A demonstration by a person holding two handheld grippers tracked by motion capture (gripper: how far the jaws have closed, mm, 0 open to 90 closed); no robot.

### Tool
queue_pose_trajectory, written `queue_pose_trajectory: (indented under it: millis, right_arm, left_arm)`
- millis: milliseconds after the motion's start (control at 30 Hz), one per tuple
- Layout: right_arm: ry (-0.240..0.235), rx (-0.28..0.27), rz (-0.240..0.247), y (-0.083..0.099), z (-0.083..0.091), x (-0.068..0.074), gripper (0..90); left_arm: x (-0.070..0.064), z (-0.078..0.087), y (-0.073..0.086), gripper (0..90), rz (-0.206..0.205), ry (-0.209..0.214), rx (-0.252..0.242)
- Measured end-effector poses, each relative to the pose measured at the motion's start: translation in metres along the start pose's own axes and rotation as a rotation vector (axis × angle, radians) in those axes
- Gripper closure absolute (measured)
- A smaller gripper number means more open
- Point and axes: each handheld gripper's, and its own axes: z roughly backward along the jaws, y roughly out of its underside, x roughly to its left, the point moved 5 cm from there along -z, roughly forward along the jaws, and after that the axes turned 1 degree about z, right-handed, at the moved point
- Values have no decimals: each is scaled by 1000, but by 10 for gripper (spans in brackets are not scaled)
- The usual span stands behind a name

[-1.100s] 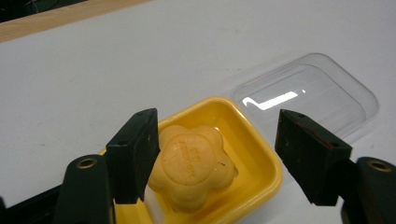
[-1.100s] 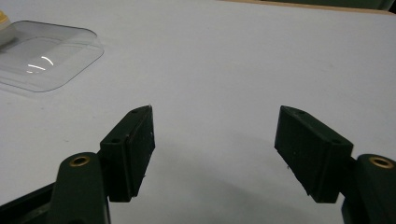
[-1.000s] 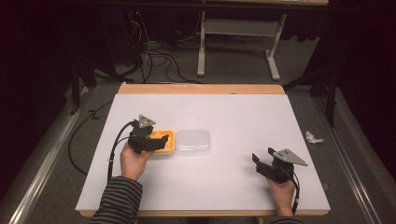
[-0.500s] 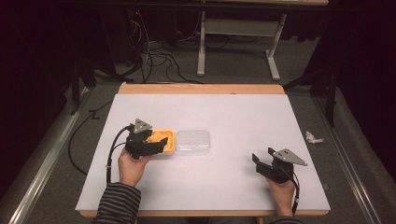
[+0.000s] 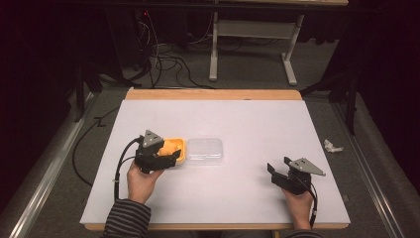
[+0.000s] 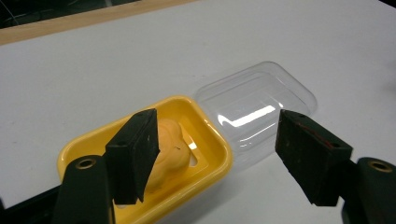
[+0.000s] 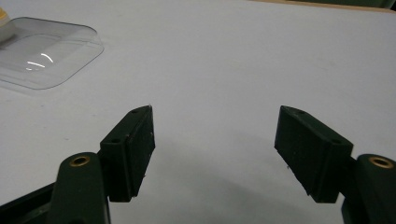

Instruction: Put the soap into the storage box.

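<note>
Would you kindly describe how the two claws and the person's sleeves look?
Both are black two-jaw tools with flat rectangular pads and brass-coloured rivets at the jaw bases. The left claw and the right claw each carry a grey three-cornered plate on top. A black cable loops from the left one; another trails from the right. The left sleeve is dark with thin light stripes.

One yellow tray (image 5: 179, 151) on the table, holding one pale orange lump (image 6: 169, 144). One clear plastic lid (image 5: 204, 150) just beside it. Two grippers: left one (image 5: 171, 159), right one (image 5: 273, 171), each with two black jaws. Two hands. One crumpled white scrap (image 5: 332, 146) on the floor.
</note>
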Motion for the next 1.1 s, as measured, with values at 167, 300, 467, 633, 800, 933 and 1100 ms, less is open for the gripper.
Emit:
queue_pose_trajectory:
  millis: [167,300,467,633,800,933,1100]
  right_arm:
    - [0,-3,6,0,0,0,294]
    - [1,-4,6,0,0,-1,293]
    - [3,-5,4,0,0,0,294]
    - [2,-3,5,0,0,0,293]
    - [1,-5,6,0,1,0,293]
    - [1,-5,6,0,1,0,293]
    - [1,-5,4,0,1,0,294]
  left_arm:
    - [-11,3,4,306,-9,26,4]
    - [-18,4,10,302,-20,41,10]
    - [-25,5,15,297,-30,60,22]
    - [-32,8,20,292,-36,75,22]
    - [-36,9,25,288,-30,91,24]
    - [-37,10,30,288,-34,95,32]
    - [-41,10,37,289,-37,104,45]
